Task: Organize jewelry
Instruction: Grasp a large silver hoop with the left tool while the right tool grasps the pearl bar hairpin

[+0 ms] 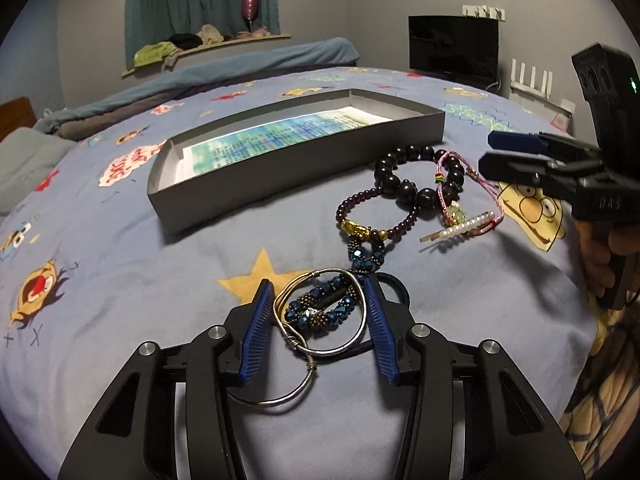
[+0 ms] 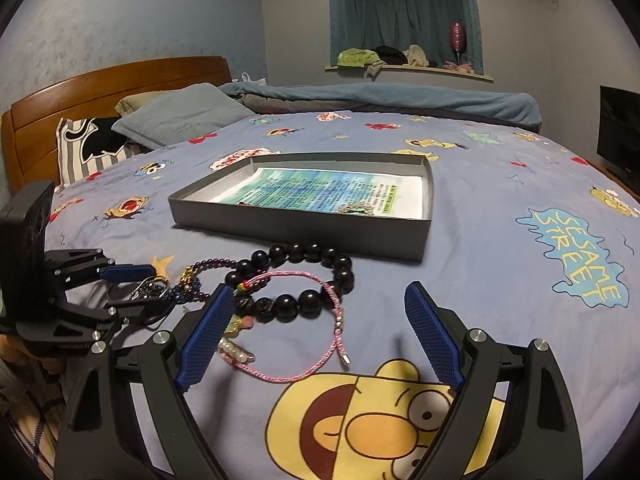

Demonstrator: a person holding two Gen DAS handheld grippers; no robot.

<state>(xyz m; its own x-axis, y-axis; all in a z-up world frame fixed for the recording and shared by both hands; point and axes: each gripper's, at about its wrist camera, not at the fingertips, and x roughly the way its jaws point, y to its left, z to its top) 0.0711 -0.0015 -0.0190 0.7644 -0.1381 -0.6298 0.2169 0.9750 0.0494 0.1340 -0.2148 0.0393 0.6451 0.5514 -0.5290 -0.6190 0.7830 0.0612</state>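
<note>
On the cartoon-print bedsheet lies a heap of jewelry in front of a shallow grey box (image 1: 280, 164) (image 2: 300, 236). My left gripper (image 1: 316, 284) (image 2: 148, 288) stands around a silver wire bangle (image 1: 356, 336) and a blue beaded bracelet (image 1: 320, 308) lying inside it; both blue pads touch the bangle's sides. Beyond lie a purple bead bracelet (image 1: 344, 208), a black bead bracelet (image 1: 424, 196) (image 2: 310, 302), a pink cord bracelet (image 1: 444, 160) (image 2: 336, 308) and a pearl clip (image 1: 468, 226) (image 2: 236, 354). My right gripper (image 2: 320, 290) (image 1: 486, 151) hangs open over the pink cord.
A printed sheet lines the box, with one small piece of jewelry (image 2: 356, 210) near its front wall. Pillows (image 2: 176, 116) and a wooden headboard (image 2: 80, 88) are at the far left, a rolled blue blanket (image 2: 400, 100) behind, a dark screen (image 1: 454, 46) at the right.
</note>
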